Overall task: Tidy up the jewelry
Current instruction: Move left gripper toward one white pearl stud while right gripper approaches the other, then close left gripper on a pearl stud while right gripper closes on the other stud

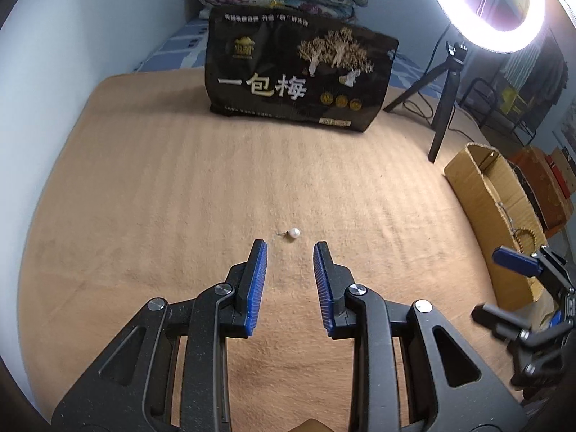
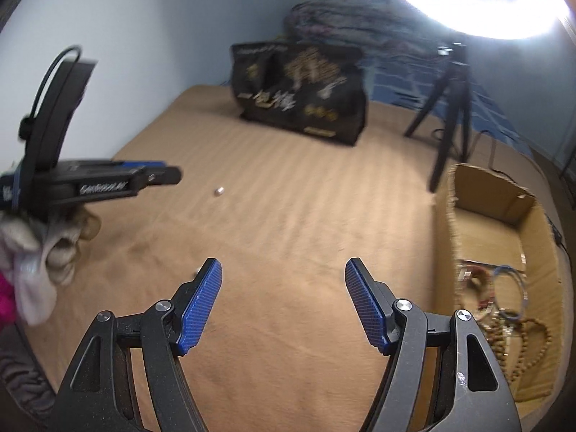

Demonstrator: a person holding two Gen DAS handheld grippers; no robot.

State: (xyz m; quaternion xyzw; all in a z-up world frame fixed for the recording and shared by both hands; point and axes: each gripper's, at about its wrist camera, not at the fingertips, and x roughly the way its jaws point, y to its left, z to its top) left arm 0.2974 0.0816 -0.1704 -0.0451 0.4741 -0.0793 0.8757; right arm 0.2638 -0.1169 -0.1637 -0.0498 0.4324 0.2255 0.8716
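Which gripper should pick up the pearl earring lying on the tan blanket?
Left. The left gripper points straight at the pearl earring, which lies just beyond its open fingertips. The right gripper is open too, but nearer the cardboard box, with the earring off to its left.

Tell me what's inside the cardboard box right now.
The cardboard box holds a brown bead strand, a blue bangle and other tangled jewelry; its near wall covers the rest.

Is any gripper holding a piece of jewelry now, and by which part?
Nothing is held. The left gripper is open, with the small white pearl earring lying on the tan blanket just ahead of it. The right gripper is open and empty.
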